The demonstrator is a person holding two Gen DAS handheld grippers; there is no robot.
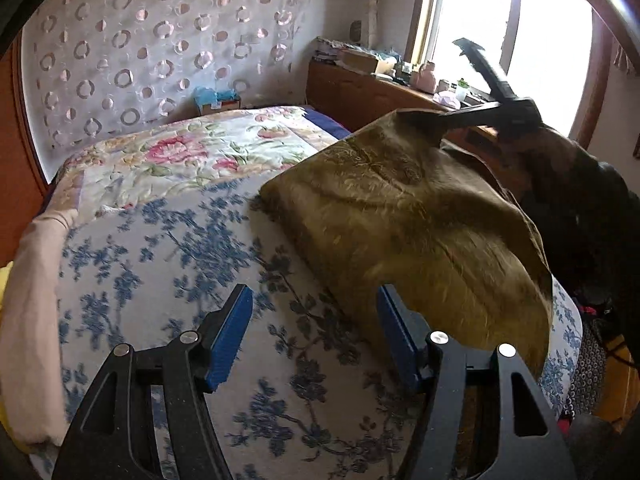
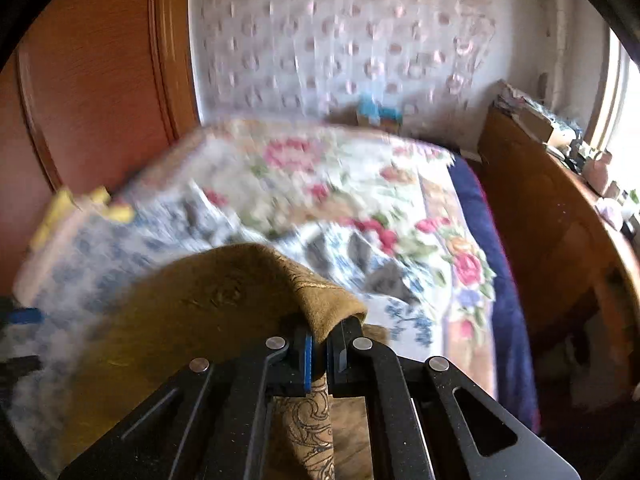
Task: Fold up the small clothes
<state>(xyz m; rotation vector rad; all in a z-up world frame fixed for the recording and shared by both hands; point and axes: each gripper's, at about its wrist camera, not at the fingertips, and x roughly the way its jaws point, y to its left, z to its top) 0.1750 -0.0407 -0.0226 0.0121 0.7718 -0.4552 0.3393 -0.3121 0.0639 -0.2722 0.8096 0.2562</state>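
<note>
An olive-brown patterned garment (image 1: 404, 220) lies partly on the bed, its far corner lifted. My right gripper (image 1: 424, 118) is shut on that corner and holds it above the bed; in the right wrist view the gripper (image 2: 320, 344) pinches the cloth (image 2: 208, 300) between its blue pads. My left gripper (image 1: 316, 328) is open and empty, low over the bedspread, with its right finger (image 1: 394, 328) beside the garment's near edge. The garment's underside is hidden.
The bed carries a blue-flowered sheet (image 1: 168, 264) and a pink floral quilt (image 1: 192, 152) behind it. A wooden cabinet (image 1: 360, 96) with clutter stands by the window at the right. A wooden headboard (image 2: 100, 80) is at the left. A dotted curtain (image 1: 160, 40) hangs behind.
</note>
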